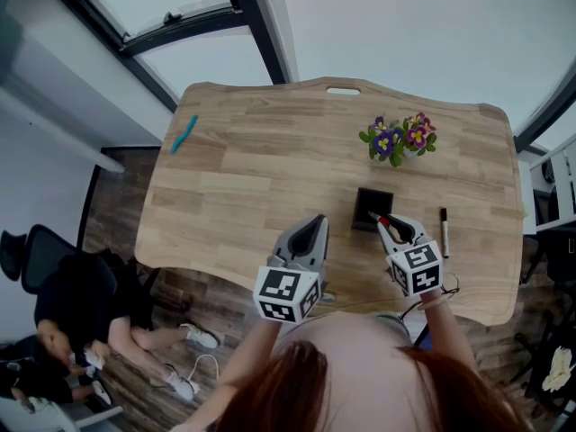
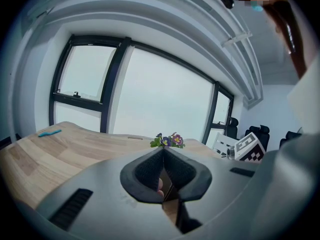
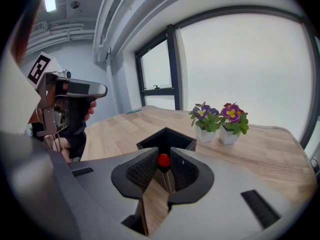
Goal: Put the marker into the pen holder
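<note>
A black square pen holder [image 1: 372, 207] stands on the wooden table [image 1: 261, 169], open side up. My right gripper [image 1: 382, 223] hovers just at its near right edge, shut on a marker with a red cap [image 1: 383, 220]. In the right gripper view the red cap [image 3: 163, 160] sits pinched between the jaws, with the pen holder [image 3: 168, 139] directly ahead and below. My left gripper [image 1: 315, 223] hangs left of the holder with its jaws together and nothing in them; in its own view the left gripper [image 2: 163, 154] shows its pads meeting.
Two small pots of purple and pink flowers [image 1: 399, 139] stand behind the holder. A second, dark marker [image 1: 444, 232] lies on the table to the right. A teal object [image 1: 184, 134] lies at the far left edge. A person sits on the floor at the lower left.
</note>
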`<state>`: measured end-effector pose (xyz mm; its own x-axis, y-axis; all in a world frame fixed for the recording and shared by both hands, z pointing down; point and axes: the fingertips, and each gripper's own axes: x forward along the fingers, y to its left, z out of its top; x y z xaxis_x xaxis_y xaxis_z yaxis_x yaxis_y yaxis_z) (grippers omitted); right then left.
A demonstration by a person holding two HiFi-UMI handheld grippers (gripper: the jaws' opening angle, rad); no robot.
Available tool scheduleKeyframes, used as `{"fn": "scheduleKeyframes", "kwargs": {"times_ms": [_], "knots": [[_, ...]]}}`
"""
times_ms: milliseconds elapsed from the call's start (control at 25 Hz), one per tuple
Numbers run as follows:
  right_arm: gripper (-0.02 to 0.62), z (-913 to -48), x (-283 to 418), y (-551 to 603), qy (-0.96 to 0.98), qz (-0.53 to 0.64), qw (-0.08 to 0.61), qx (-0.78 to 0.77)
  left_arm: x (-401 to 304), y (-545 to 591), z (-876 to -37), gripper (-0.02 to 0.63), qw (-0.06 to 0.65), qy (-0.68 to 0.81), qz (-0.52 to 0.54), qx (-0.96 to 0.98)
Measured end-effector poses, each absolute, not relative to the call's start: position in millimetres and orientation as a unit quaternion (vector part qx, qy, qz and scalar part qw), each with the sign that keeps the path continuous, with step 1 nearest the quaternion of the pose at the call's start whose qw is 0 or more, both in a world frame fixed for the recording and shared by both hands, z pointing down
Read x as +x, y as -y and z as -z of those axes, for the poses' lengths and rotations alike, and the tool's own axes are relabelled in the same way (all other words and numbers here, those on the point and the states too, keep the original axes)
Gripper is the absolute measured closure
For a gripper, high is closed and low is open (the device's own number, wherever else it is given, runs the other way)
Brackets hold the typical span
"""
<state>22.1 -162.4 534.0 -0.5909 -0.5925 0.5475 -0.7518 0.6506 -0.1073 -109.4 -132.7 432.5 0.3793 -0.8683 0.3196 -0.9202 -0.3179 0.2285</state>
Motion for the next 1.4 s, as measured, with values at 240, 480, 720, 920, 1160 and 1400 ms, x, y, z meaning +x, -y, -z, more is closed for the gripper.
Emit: {"fn": "scheduleKeyframes", "kwargs": {"times_ms": [240,480,720,920,1160,1400], "knots": [[0.526,-524.7,24.1,161.3,0.874,-0.162,0.224,0.399,-108.1,130.9,-428.9,0.604,0.185,0.546,-0.066,0.814],[0.526,-513.8,33.5,158.5,0.870,-0.154,0.203,0.422,-102.4,132.3,-426.9,0.604,0.179,0.540,-0.062,0.820],[0.532,-503.9,46.1,150.6,0.862,-0.146,0.188,0.448,-96.3,134.2,-422.2,0.604,0.172,0.530,-0.056,0.829],[0.541,-501.3,60.6,141.1,0.845,-0.147,0.184,0.480,-87.9,135.3,-421.7,0.604,0.172,0.508,-0.055,0.842],[0.545,-503.9,77.9,125.1,0.822,-0.149,0.190,0.516,-76.4,132.1,-423.3,0.604,0.169,0.475,-0.062,0.861],[0.545,-504.0,96.3,114.2,0.794,-0.155,0.181,0.559,-67.3,125.8,-431.1,0.604,0.170,0.444,-0.076,0.877]]}}
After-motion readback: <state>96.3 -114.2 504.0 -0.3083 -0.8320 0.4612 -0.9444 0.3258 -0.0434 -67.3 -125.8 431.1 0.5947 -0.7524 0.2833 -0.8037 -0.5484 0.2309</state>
